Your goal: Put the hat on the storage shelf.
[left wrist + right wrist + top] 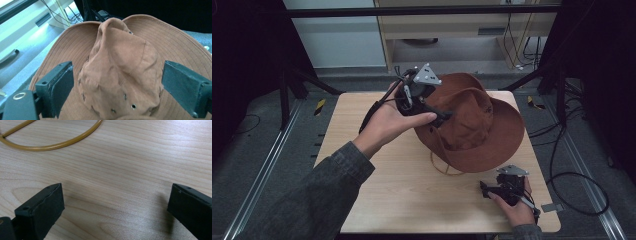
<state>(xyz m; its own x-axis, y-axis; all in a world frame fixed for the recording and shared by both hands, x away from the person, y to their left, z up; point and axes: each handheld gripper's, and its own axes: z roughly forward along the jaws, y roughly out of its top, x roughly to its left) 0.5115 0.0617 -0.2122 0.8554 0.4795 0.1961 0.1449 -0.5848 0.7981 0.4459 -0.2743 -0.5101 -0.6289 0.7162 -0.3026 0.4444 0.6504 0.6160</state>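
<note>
A brown suede wide-brimmed hat (472, 125) lies on the right half of the wooden table (412, 190), its crown dented. My left gripper (443, 119) hovers at the hat's left side, held by a hand in a grey sleeve. In the left gripper view it is open (118, 75), one jaw on each side of the crown (120, 62) with gaps between. The hat's tan chin cord (444, 167) loops onto the table in front of the brim. My right gripper (484, 189) rests low near the front right corner, open (117, 195) over bare wood, with the cord (55, 143) beyond it.
A small grey tag (553, 207) lies at the table's front right corner. Black cables (572, 180) curl on the floor to the right. Black frame legs (287, 95) stand at the back corners, and a pale cabinet (452, 30) is behind the table.
</note>
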